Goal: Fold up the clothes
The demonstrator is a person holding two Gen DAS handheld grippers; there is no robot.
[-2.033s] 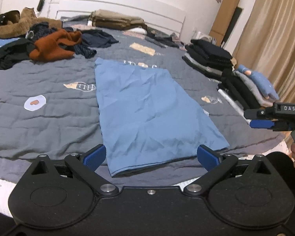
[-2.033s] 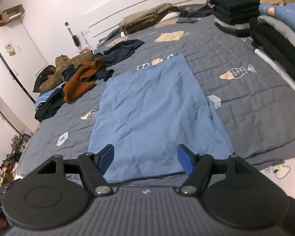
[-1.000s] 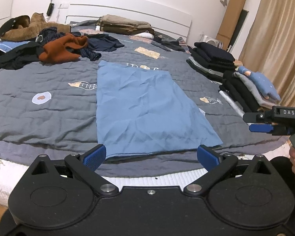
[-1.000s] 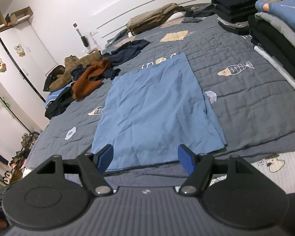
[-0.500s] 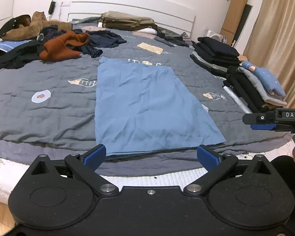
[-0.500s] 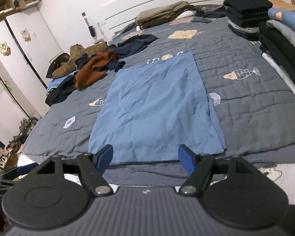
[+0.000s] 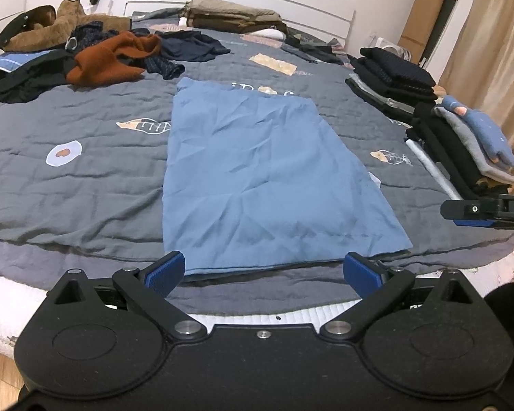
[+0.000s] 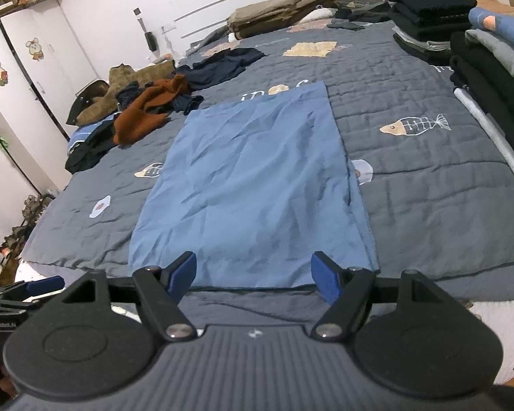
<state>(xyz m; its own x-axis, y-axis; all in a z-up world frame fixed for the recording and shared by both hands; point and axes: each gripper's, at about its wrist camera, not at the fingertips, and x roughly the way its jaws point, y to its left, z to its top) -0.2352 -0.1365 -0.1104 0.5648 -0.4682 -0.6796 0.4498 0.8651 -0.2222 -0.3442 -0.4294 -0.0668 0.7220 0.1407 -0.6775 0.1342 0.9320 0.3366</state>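
Now the blue garment [image 7: 267, 178] lies flat at the bed's [image 7: 68, 191] near edge; left hand-held gripper [image 7: 264, 270] and right hand-held gripper [image 8: 253, 272] hover wide open, empty. Next, probably, pinch its near corners for folding.

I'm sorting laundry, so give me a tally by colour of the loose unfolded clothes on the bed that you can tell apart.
Blue, spread flat: 1, the blue garment
Rust orange, crumpled: 1, the orange sweater
Dark navy, crumpled: 1, the navy garment
Brown, crumpled: 1, the brown jacket
Total: 4; the black heap beside them is too tangled to count.
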